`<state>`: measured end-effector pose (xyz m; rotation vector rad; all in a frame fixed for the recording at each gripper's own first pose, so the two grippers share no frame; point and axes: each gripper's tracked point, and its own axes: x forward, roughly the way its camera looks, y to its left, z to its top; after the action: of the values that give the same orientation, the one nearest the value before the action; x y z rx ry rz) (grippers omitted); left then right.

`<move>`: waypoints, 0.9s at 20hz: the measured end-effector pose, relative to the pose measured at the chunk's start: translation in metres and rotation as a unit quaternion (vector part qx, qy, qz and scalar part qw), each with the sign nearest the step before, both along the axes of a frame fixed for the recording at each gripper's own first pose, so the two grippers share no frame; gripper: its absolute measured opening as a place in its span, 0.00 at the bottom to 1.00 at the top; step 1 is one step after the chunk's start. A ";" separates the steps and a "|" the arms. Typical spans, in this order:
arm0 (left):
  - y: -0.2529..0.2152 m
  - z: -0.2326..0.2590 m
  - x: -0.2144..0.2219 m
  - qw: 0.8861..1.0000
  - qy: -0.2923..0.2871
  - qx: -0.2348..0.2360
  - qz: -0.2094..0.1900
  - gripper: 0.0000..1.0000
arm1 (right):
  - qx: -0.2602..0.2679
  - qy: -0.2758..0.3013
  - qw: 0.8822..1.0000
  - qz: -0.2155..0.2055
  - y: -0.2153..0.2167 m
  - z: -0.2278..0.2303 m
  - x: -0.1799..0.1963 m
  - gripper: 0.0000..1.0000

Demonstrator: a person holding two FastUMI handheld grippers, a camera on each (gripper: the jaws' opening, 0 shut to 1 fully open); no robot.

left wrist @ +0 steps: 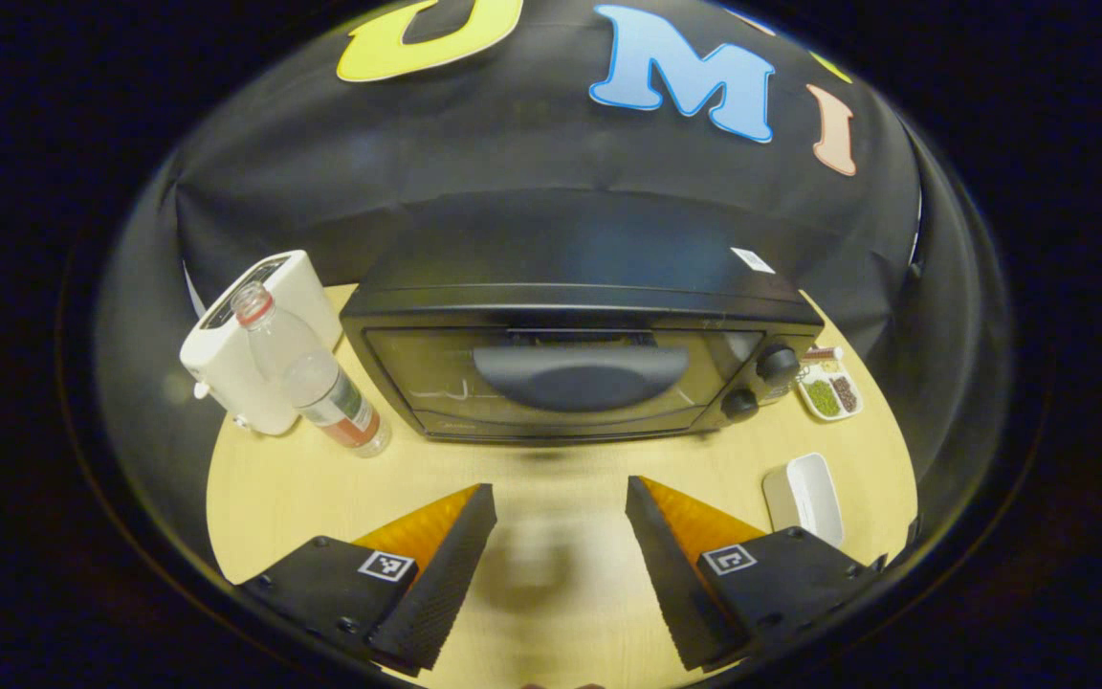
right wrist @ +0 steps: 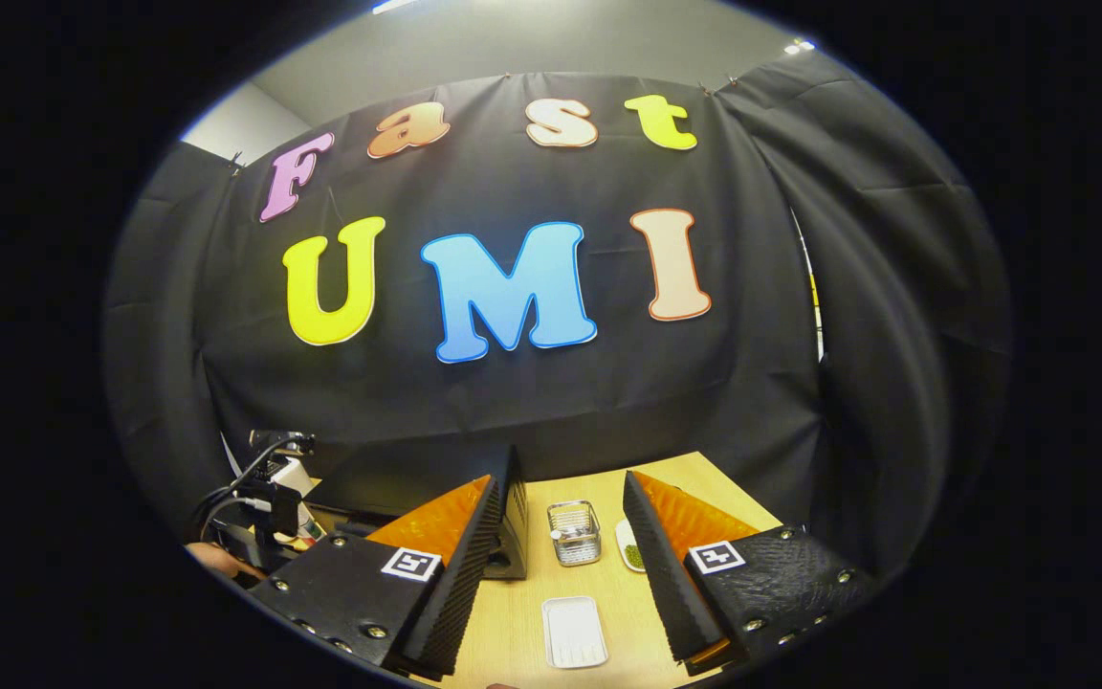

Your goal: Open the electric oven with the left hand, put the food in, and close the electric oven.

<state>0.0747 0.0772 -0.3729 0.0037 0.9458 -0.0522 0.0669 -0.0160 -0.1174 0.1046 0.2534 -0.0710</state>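
The black electric oven (left wrist: pixel 570 335) stands on the wooden table (left wrist: pixel 551 478) with its door shut. A wide dark handle (left wrist: pixel 580 375) crosses the door glass, and two knobs (left wrist: pixel 778 362) sit on its right side. My left gripper (left wrist: pixel 561 565) hangs open above the table, a little in front of the door and apart from it. Right of the oven lies a small plate of green and brown food (left wrist: pixel 830 392). My right gripper (right wrist: pixel 561 565) is open and empty, off the oven's (right wrist: pixel 398 490) right end, with that food plate (right wrist: pixel 629 550) between its fingers farther off.
A white appliance (left wrist: pixel 254 344) and a plastic bottle (left wrist: pixel 317 378) stand left of the oven. A white rectangular dish (left wrist: pixel 804 498) lies at the front right, also seen as the white dish (right wrist: pixel 574 632). A small metal container (right wrist: pixel 574 532) stands behind it. A cabled device (right wrist: pixel 264 502) and a hand (right wrist: pixel 216 560) show left.
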 end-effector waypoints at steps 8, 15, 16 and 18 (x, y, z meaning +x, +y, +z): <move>-0.035 0.081 0.009 0.992 -0.123 -0.016 -0.020 0.94 | -0.011 -0.014 1.000 0.005 -0.019 0.014 0.000 0.80; -0.074 0.234 -0.020 0.949 -0.316 -0.023 -0.003 0.98 | -0.014 -0.046 0.997 0.053 -0.013 0.049 0.008 0.85; -0.078 0.252 -0.028 0.943 -0.333 -0.020 0.002 0.93 | -0.014 -0.050 0.997 0.055 -0.013 0.054 0.008 0.80; -0.082 0.285 -0.042 0.931 -0.365 -0.008 0.009 0.93 | -0.014 -0.065 0.996 0.060 -0.014 0.062 0.006 0.85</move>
<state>0.0326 -0.0045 -0.0875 0.0000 0.1978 -0.0374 0.0728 -0.0304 -0.0554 0.0659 0.1273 0.0515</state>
